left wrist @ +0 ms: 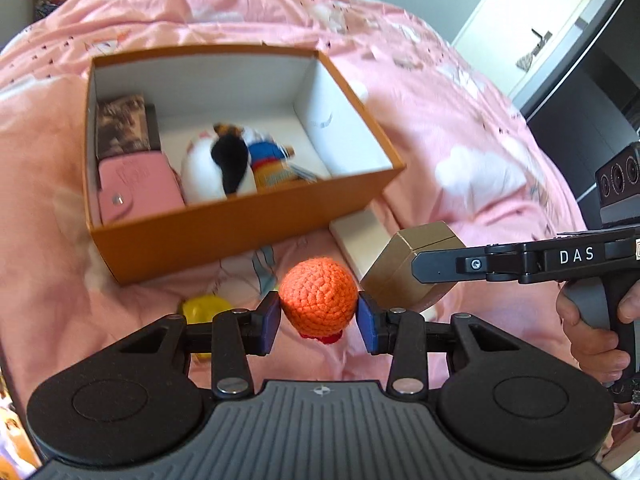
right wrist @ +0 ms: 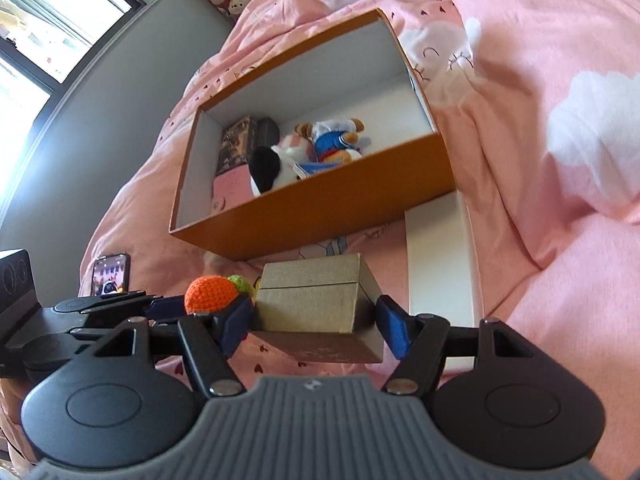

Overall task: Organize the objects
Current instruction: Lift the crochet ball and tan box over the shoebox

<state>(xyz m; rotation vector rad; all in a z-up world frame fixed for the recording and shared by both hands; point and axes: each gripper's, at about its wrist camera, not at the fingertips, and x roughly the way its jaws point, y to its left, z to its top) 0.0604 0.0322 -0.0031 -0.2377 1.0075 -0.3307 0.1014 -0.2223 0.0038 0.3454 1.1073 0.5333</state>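
My left gripper point(left wrist: 318, 316) is shut on an orange crocheted ball point(left wrist: 318, 294), its blue pads pressing both sides, held above the pink bedspread. My right gripper point(right wrist: 314, 322) is shut on a tan cardboard box point(right wrist: 316, 298), seen from the left wrist as a brown box point(left wrist: 404, 268) held in black fingers. The orange ball point(right wrist: 210, 294) with a green tuft shows left of it in the right wrist view. Ahead stands an open orange storage box point(left wrist: 240, 224) point(right wrist: 320, 210) holding plush toys point(left wrist: 236, 160), a pink case point(left wrist: 138, 184) and a dark patterned box point(left wrist: 122, 126).
A flat white box point(right wrist: 438, 264) lies on the bed beside the orange box. A yellow object point(left wrist: 204, 308) lies under my left fingers. A phone point(right wrist: 110, 274) rests on the bed at left. A person's hand point(left wrist: 592, 320) grips the right tool. Window and wall are at left.
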